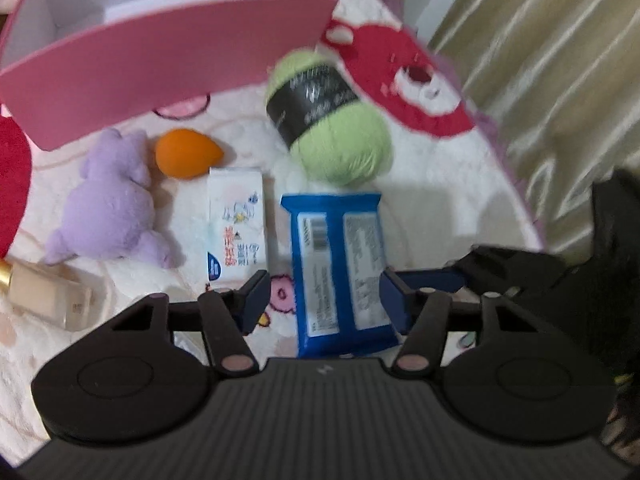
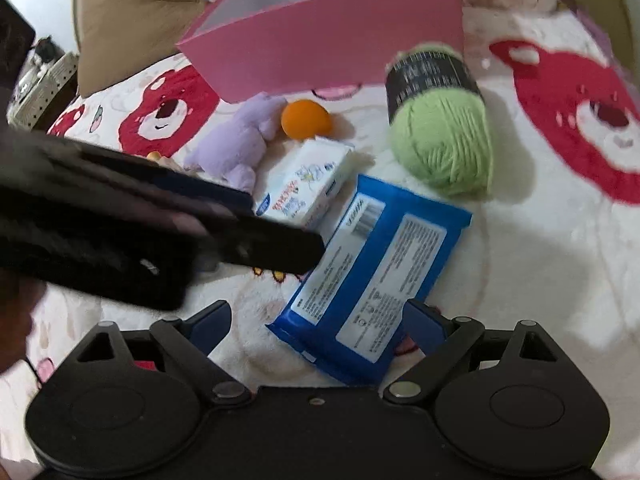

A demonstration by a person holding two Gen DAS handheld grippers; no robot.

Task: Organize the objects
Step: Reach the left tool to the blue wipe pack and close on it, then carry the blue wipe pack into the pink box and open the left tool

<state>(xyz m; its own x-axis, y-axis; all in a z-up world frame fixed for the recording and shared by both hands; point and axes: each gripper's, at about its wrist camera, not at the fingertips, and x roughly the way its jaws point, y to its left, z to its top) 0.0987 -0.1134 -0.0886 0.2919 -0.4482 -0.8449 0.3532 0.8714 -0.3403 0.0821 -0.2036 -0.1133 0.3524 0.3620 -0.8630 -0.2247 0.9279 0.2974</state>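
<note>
Both jaws gape wide; left hand-held gripper (image 1: pixel 326 300) and right hand-held gripper (image 2: pixel 316 326) straddle the blue packet (image 1: pixel 340 268).

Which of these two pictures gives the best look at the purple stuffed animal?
The left wrist view: the purple stuffed animal lies there in full, nothing covering it. In the right wrist view it is smaller, and the left gripper crosses in front of its lower part.

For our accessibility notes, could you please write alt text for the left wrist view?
The open left gripper straddles a blue wipes pack on a bear-print blanket. Beyond lie green yarn, a tissue pack and a pink box.
</note>
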